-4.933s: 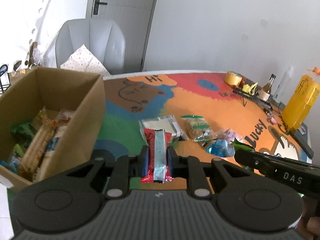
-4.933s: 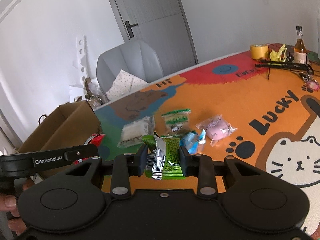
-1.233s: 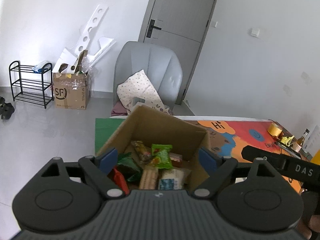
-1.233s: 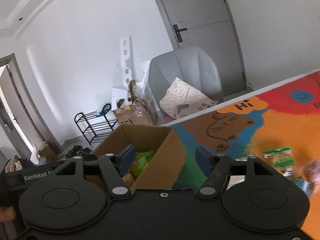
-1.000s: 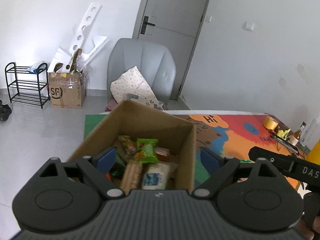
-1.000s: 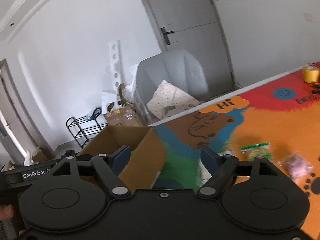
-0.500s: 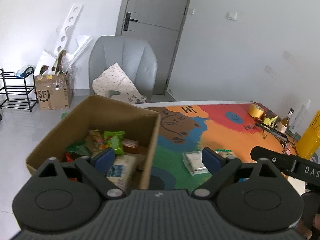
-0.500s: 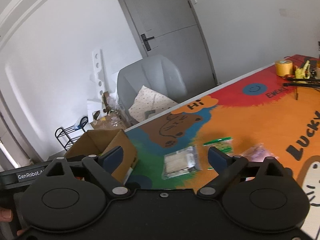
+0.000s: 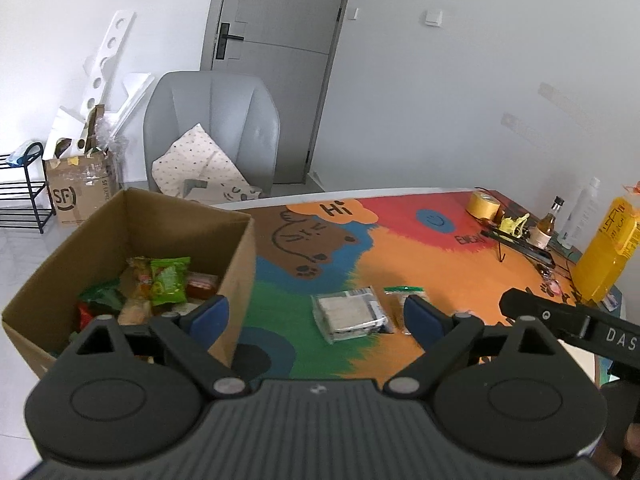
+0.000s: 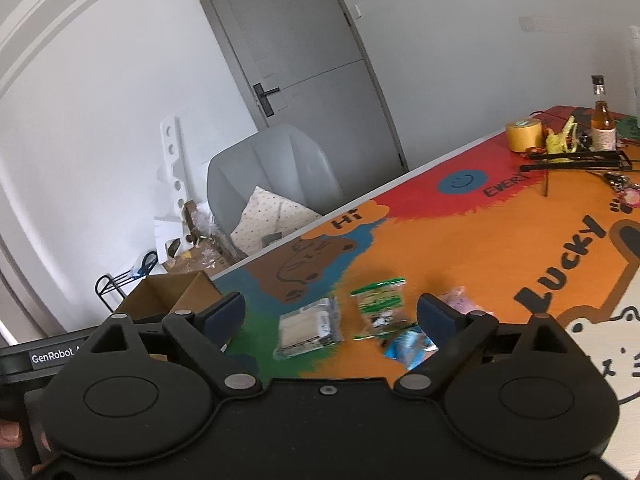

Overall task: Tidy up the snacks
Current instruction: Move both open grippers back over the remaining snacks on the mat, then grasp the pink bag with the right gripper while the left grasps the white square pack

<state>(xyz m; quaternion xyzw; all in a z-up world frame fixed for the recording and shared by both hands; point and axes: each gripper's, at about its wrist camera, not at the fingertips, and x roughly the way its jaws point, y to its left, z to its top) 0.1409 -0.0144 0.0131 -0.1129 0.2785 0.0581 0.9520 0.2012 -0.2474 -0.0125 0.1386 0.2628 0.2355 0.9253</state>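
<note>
Both grippers, left (image 9: 316, 316) and right (image 10: 331, 314), hang over the table with jaws spread wide, nothing between them.
"DAS" and "GenRobot" label their handles. Snacks fill the box (image 9: 240, 264) at the mat's (image 9: 420, 264) left edge; 2 clear packets (image 9: 348, 314) (image 10: 378, 306) and a blue one (image 10: 406, 344) lie on the mat, printed "Hi", "Lucky". A floor carton (image 9: 76, 196) reads "SF".

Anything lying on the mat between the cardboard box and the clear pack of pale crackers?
Nothing: in the left wrist view, only bare green and blue mat separates the cardboard box from the clear cracker pack.
</note>
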